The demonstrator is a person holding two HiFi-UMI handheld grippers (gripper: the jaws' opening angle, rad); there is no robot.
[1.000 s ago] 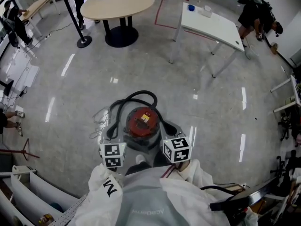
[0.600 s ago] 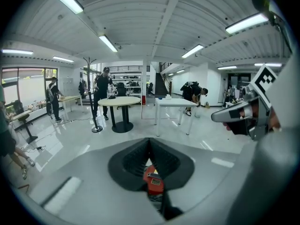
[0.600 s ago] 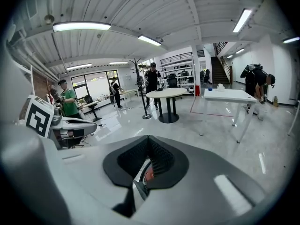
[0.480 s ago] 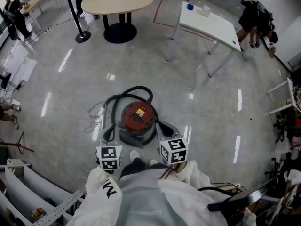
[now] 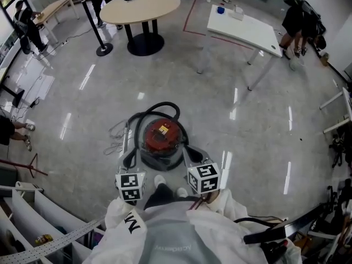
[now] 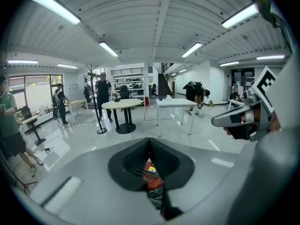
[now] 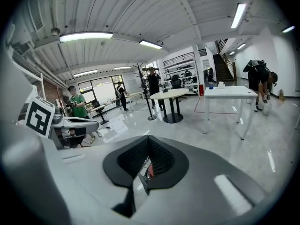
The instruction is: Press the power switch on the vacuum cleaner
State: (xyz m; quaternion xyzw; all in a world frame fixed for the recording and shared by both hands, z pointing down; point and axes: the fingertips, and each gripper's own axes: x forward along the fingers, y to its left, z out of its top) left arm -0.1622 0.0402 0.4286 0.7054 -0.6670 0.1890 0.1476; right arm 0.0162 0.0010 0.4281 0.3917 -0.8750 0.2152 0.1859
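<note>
The left gripper (image 5: pixel 131 186) and right gripper (image 5: pixel 203 178) are hovering side by side, fingers closed on nothing, near the red vacuum cleaner (image 5: pixel 162 139) that is sitting on the floor (image 5: pixel 247 136).

Jaws of the left gripper (image 6: pixel 150 143) meet at their tips, with the red vacuum cleaner (image 6: pixel 150 178) showing beyond them.

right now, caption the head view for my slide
Red vacuum cleaner with looped black hose on the floor at the person's feet.
</note>
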